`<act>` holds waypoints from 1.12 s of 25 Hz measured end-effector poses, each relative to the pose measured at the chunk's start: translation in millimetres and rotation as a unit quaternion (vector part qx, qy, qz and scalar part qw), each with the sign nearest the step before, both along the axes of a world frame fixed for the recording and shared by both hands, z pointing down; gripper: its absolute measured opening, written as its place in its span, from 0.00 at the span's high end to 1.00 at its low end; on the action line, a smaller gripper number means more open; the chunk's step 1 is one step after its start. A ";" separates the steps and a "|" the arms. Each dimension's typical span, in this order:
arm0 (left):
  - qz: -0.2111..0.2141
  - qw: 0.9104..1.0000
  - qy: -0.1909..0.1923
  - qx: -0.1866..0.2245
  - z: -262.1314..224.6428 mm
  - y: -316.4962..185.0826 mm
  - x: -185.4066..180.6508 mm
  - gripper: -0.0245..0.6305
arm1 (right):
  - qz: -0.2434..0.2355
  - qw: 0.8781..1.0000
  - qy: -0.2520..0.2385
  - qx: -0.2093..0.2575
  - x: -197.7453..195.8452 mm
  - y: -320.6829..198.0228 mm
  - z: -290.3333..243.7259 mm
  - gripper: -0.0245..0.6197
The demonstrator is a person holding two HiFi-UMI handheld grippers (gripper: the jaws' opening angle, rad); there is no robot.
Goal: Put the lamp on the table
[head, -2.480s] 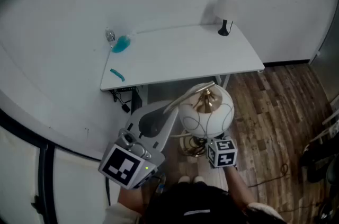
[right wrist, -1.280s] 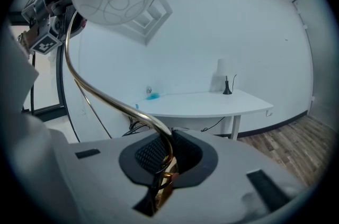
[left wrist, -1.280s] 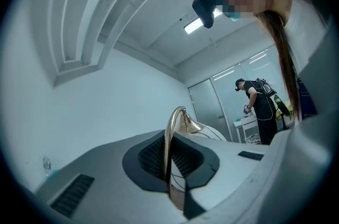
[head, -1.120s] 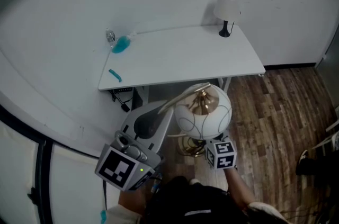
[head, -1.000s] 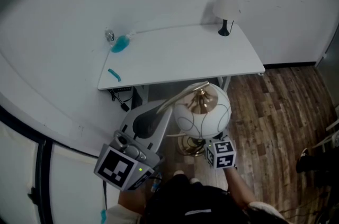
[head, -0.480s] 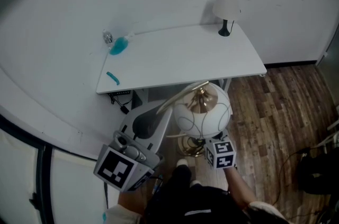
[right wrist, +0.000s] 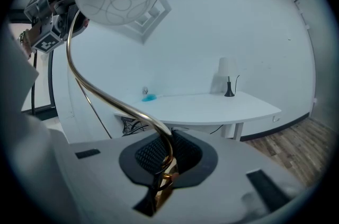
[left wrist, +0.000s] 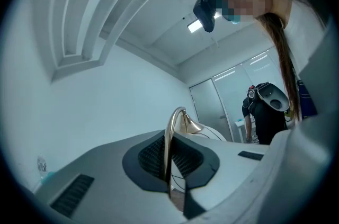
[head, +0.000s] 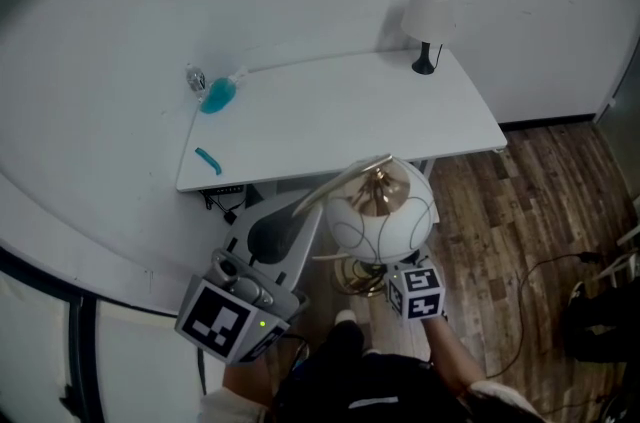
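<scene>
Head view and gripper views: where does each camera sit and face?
Head view: on the person's head, looking steeply down at the white table; both grippers show.
Left gripper view: on the left gripper, tilted upward; fingers shut on the brass stem of the white globe lamp; the person's shoulder shows.
Right gripper view: on the right gripper, facing the table; fingers shut on the same stem.
Shared: head and right views show the small white-shaded lamp.

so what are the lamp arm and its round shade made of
The lamp arm: likely polished brass-toned metal, going by its gold colour and bright reflections. The round shade: probably white frosted glass or plastic, smooth with thin looping lines; which one cannot be told.
</scene>
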State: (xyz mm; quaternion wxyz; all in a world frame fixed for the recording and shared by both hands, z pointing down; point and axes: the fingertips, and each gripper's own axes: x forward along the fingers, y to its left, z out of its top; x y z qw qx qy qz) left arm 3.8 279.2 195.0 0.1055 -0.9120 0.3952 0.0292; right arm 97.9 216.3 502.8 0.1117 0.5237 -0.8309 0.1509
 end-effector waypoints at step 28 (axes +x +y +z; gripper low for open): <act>0.027 0.999 0.016 -0.019 2.7 -123.0 -93.0 0.94 | 0.025 0.999 0.018 -0.020 -83.0 -111.9 1.6 0.94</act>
